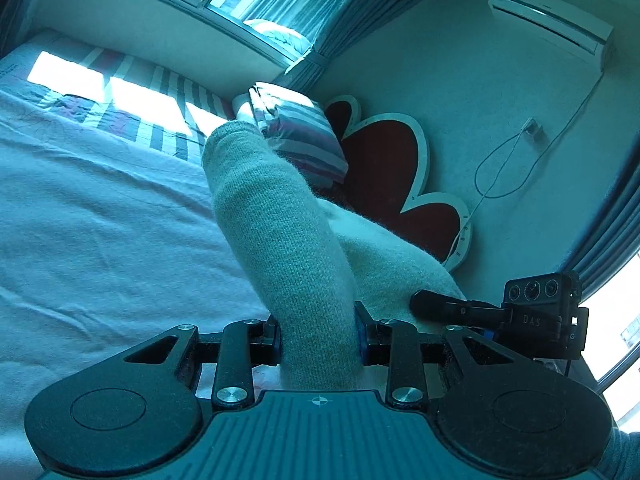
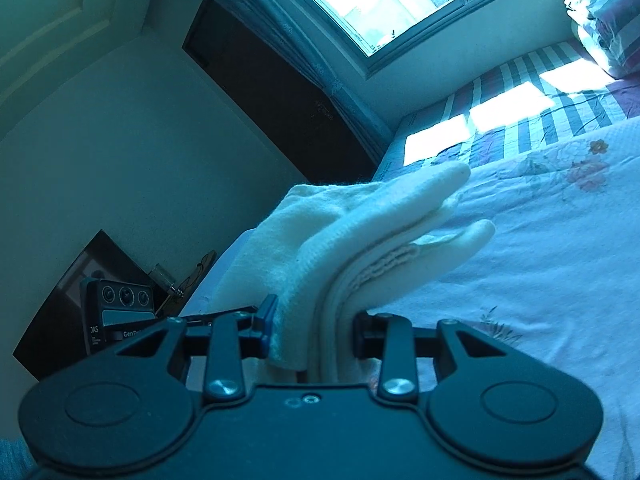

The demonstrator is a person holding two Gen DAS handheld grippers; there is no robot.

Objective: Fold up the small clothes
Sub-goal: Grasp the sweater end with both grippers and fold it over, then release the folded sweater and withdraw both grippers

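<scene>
A pale knitted garment (image 1: 280,224) is bunched between the jaws of my left gripper (image 1: 318,336), which is shut on it; a thick roll of the knit rises forward over the bed. In the left wrist view the right gripper (image 1: 440,306) shows at the right, holding the same cloth. From the right wrist view, my right gripper (image 2: 314,334) is shut on several folded layers of the cream knitted garment (image 2: 360,232), whose ends stick out forward above the bed. Both grippers hold it lifted off the sheet.
The bed (image 1: 80,220) has a light floral sheet (image 2: 560,248) and a striped cover (image 2: 520,112) near the window. A striped pillow (image 1: 300,132) leans by a red cloud-shaped headboard (image 1: 384,168). A dark door (image 2: 272,88) and a dark cabinet (image 2: 72,304) stand at the left.
</scene>
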